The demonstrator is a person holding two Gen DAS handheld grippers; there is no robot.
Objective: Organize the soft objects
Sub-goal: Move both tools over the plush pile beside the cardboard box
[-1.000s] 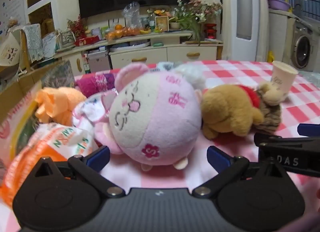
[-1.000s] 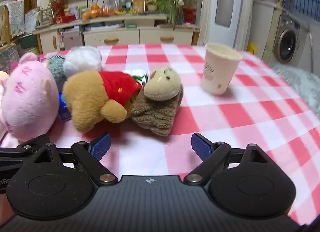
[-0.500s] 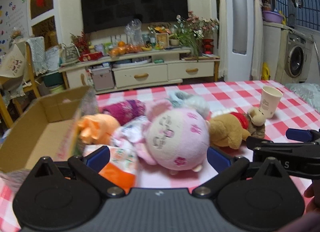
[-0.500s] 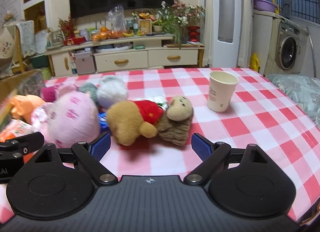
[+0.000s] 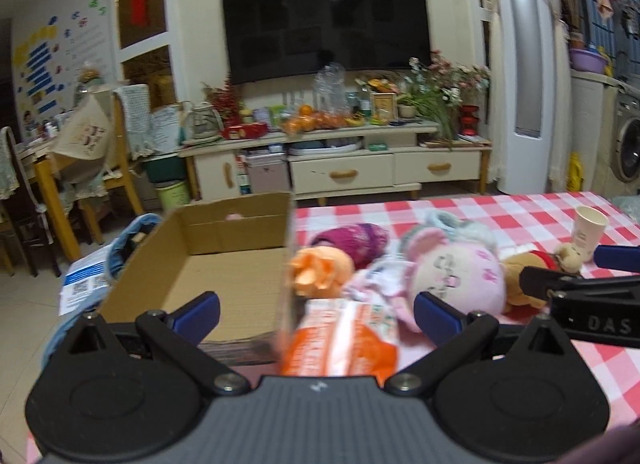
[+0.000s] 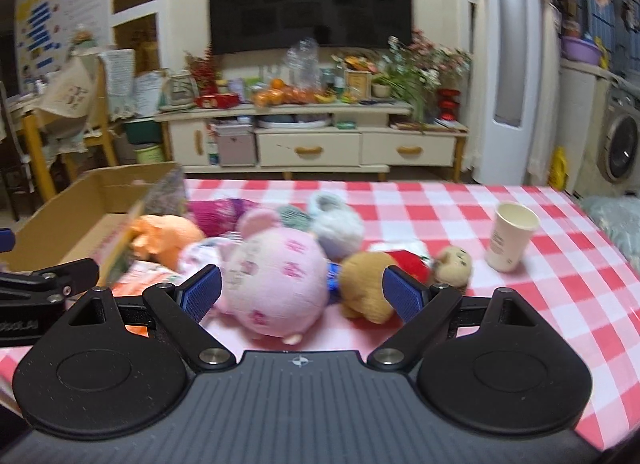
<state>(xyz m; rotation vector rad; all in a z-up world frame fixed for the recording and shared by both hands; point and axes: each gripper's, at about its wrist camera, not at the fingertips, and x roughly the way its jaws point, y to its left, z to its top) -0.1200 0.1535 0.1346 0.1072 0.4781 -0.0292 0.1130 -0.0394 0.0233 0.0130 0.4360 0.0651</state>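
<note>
Both claws spread wide, nothing between the fingers. Left claw (image 5: 316, 314) sits low centre of its frame, above the near edge of the cardboard box (image 5: 224, 264) and the orange-white packet (image 5: 344, 340). Right claw (image 6: 301, 294) is low centre in its view, with the pink round plush (image 6: 276, 284) showing between its blue pads but apart from them.

Soft objects are piled on the red-check surface (image 6: 560, 284), mid-frame, just right of the box:
- pink round plush (image 5: 460, 276) in the middle
- orange plush (image 5: 320, 270) against the box's right wall
- magenta knit item (image 5: 352, 238) behind it
- grey-white fluffy item (image 6: 336, 226) behind the pink one
- brown bear with red shirt (image 6: 368, 284) right of the pink plush, touching it
- small tan plush (image 6: 454, 264) just right of the bear

Paper cup (image 6: 510, 240) stands upright, right of the pile and apart from it. Box interior mostly bare cardboard; a small pink thing at its far wall, too blurred to identify.
</note>
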